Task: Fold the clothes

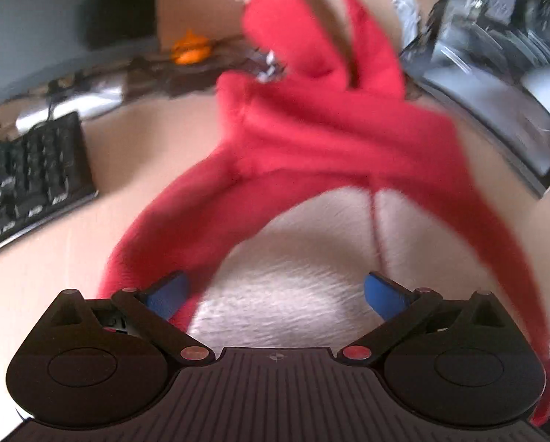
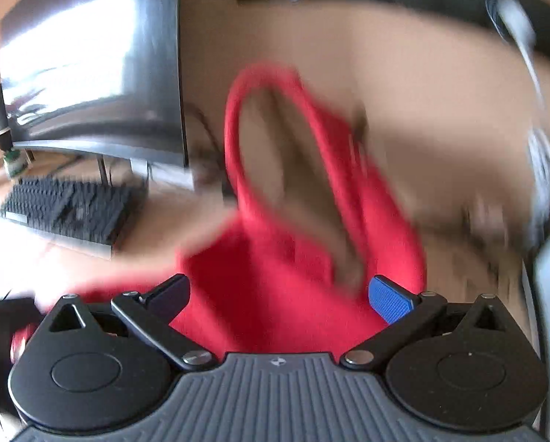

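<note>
A red garment (image 1: 311, 129) with a pale fleecy lining (image 1: 293, 239) is blurred in the left wrist view, stretched from the top down over the beige table (image 1: 135, 140). My left gripper (image 1: 276, 294) is open, its blue pads (image 1: 381, 294) wide apart on either side of the lining and closed on nothing. In the right wrist view the same red garment (image 2: 267, 258) lies bunched in front of my right gripper (image 2: 280, 296), whose fingers are spread wide open with the cloth between them. What holds up the garment's top end is hidden.
A black keyboard (image 1: 28, 180) (image 2: 68, 210) lies on the left of the table, with a dark monitor (image 2: 90, 66) behind it. An orange object (image 1: 190, 49) sits at the back. Shiny dark clutter (image 1: 496, 37) fills the right side.
</note>
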`<state>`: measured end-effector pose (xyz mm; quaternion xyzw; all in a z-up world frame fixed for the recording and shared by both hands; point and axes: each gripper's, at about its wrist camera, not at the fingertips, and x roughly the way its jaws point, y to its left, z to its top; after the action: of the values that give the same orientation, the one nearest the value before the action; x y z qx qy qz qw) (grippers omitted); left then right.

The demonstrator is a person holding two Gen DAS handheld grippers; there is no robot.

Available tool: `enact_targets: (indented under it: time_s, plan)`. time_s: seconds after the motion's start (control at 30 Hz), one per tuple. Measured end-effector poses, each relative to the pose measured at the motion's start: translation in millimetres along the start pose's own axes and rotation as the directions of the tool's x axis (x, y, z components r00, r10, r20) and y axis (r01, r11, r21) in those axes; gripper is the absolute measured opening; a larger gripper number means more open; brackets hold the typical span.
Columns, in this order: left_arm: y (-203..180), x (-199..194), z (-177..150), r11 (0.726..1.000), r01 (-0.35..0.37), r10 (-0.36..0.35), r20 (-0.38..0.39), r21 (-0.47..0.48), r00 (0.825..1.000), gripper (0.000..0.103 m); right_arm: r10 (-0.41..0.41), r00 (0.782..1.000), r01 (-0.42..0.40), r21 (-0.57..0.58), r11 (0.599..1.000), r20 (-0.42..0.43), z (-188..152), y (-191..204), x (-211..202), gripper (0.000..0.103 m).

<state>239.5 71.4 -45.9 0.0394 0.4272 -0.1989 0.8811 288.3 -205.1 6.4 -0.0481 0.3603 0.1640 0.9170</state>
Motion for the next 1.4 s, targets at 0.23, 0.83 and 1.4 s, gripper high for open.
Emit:
enact_targets:
  time_s: [0.23, 0.83, 1.4]
  plan:
    - [-22, 5, -14, 0.999, -0.046, 0.046, -0.039, -0.004, 0.998, 0.103, -0.003, 0.983, 0.011, 0.045, 0.999, -0.186, -111, 39, 5, 0.103]
    - [-46, -44, -70, 0.972, 0.11, -0.142, -0.148, -0.208, 0.979, 0.103, 0.032, 0.998, -0.04, -0.182, 0.983, -0.047, -134, 56, 6, 0.103]
    - [-37, -74, -53, 0.977, -0.207, 0.198, 0.142, 0.056, 0.97, 0.103, -0.226, 0.971, 0.236, -0.404, 0.884, 0.073, -77, 119, 29, 0.103]
